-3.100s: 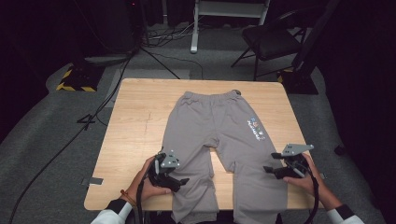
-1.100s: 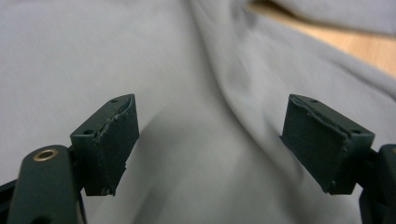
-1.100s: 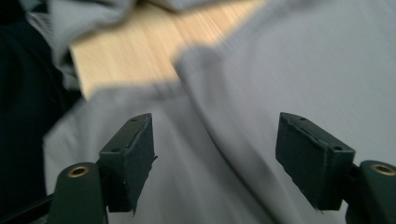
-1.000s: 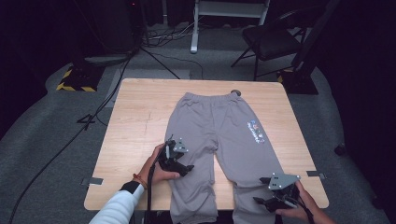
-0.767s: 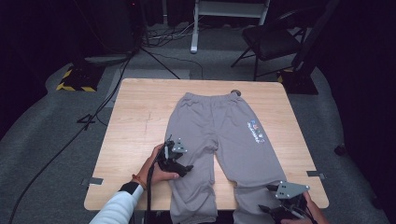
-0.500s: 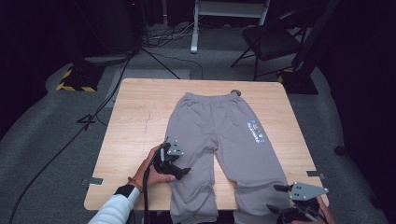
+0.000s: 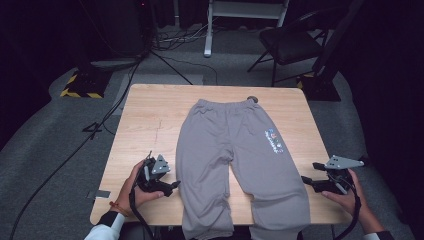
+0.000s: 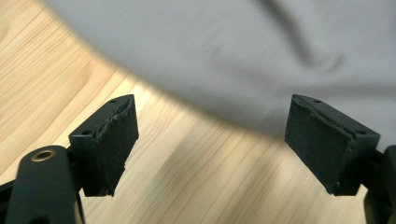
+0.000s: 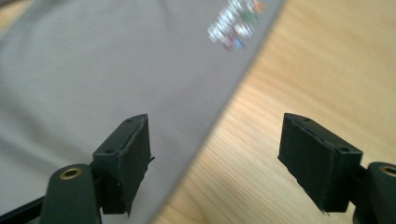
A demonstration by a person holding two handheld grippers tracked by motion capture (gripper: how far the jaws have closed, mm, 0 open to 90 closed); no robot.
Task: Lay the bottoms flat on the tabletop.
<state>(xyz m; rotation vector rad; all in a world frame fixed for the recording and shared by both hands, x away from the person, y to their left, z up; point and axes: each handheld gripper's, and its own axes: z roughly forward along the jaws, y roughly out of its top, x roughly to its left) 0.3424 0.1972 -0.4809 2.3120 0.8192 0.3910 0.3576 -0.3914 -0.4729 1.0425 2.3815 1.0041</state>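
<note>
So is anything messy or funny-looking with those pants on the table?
A little. The grey sweatpants lie flat on the wooden table, but both leg ends hang over the near edge, and the left leg is wrinkled there. No tear or stain is visible. Both tools are open, holding nothing.

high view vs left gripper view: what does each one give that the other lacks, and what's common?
High view alone: the whole grey trousers laid flat, waistband at the far side, a small coloured print on one leg, the right gripper beside that leg's outer edge, a folding chair and floor cables beyond the table.
Left gripper view alone: the left gripper up close, jaws wide apart with nothing between them, and its worn black pads.
Shared: grey fabric, bare wood and the left gripper near the trouser leg's edge.
</note>
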